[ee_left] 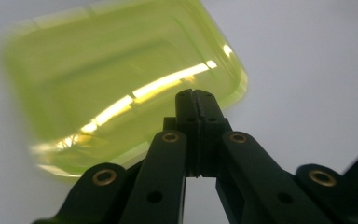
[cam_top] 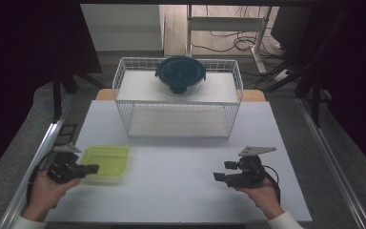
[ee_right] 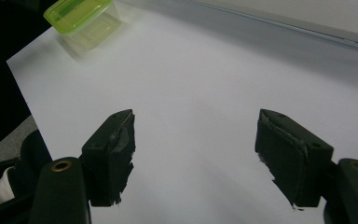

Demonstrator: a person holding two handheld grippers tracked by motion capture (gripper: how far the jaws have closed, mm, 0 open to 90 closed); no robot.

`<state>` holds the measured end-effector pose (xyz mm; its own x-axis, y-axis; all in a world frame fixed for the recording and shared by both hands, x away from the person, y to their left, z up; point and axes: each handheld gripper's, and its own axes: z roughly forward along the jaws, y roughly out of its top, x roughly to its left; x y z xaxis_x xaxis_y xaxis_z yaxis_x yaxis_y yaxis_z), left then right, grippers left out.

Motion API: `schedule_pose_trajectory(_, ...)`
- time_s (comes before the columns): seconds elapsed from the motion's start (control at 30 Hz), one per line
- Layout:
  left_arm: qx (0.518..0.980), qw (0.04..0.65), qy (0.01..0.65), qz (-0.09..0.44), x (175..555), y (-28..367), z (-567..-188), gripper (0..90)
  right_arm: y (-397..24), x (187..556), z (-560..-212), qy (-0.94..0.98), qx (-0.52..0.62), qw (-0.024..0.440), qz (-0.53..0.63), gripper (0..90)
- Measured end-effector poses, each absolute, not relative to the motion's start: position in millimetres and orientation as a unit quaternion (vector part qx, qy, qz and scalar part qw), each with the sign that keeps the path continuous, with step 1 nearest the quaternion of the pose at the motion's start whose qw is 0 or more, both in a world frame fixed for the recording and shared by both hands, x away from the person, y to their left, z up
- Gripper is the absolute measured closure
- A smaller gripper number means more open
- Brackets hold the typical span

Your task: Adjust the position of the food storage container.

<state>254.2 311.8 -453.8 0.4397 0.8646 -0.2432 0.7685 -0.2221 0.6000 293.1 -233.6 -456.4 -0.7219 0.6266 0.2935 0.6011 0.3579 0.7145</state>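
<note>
A white table [cam_top: 181, 191] holds a shallow, translucent lime-green plastic container [cam_top: 106, 162] with rounded corners, lying flat toward the table's 8 o'clock edge. The person's left hand [cam_top: 45, 191] holds the left gripper [cam_top: 91, 168] just at the container's 8 o'clock side, its black tips pointing toward 3 o'clock over the container's near rim. In the left gripper view its jaws are pressed fully together with nothing pinched between them, and the lime-green container [ee_left: 121, 84] lies just beyond the tips; whether the tips touch it cannot be told.

The person's right hand [cam_top: 262, 193] holds the right gripper [cam_top: 221, 171] at the table's 4 o'clock area, well apart from the container and pointing toward 9 o'clock. In the right gripper view its jaws stand wide apart over bare tabletop, gripping nothing, with the container [ee_right: 81, 16] far off at 11 o'clock.

At the table's 12 o'clock end stands a white wire basket rack [cam_top: 124, 90]. On its top sits a round clear container with a dark teal lid [cam_top: 180, 74].
</note>
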Motion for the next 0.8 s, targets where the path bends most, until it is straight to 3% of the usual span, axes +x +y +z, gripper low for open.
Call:
schedule_pose_trajectory(0.07,0.768,0.309,0.549,0.113,266.0,330.6,-448.2,90.0,-232.7,293.3,-456.3,0.824,0.372,0.015,0.427,28.5)
schedule_pose_trajectory(0.3,0.746,0.259,0.605,0.1,297.6,371.4,-475.5,90.0,-232.7,292.9,-457.0,0.825,0.373,0.015,0.425,28.5)
schedule_pose_trajectory(0.8,0.762,0.219,0.605,0.071,311.7,351.8,-505.8,90.0,-233.2,292.6,-459.6,0.827,0.375,0.016,0.419,28.5)
